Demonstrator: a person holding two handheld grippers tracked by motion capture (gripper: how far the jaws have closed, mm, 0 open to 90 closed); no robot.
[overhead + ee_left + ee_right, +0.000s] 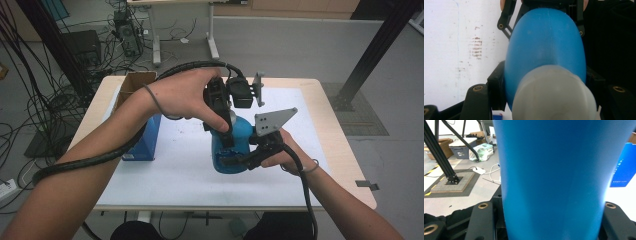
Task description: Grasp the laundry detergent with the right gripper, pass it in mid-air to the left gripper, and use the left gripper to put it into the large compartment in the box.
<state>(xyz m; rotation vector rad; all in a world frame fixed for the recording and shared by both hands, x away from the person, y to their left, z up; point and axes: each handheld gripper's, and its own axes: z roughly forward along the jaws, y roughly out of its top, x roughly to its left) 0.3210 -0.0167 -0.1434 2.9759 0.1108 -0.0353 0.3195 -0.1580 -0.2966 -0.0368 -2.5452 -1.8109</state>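
Observation:
A blue bottle (241,134) with a pale cap (554,92) stands on the white mat (175,165) at mid-table. My left gripper (227,131) comes down from above and is shut on the bottle's top, its jaws on either side just under the cap (549,100). From the right, my right gripper (239,160) is shut on the lower body, whose blue wall (554,170) rises between the jaws (549,220). In the left gripper view the bottle's body (546,42) runs away from the cap, with the right gripper's black links (505,18) around its far end.
A tall blue box (147,137) stands left of the bottle, also seen as the blue box (625,167) in the right gripper view. Behind it is an open cardboard box (134,85). The wooden table edge (340,150) borders the mat; cables and a black frame post lie beyond.

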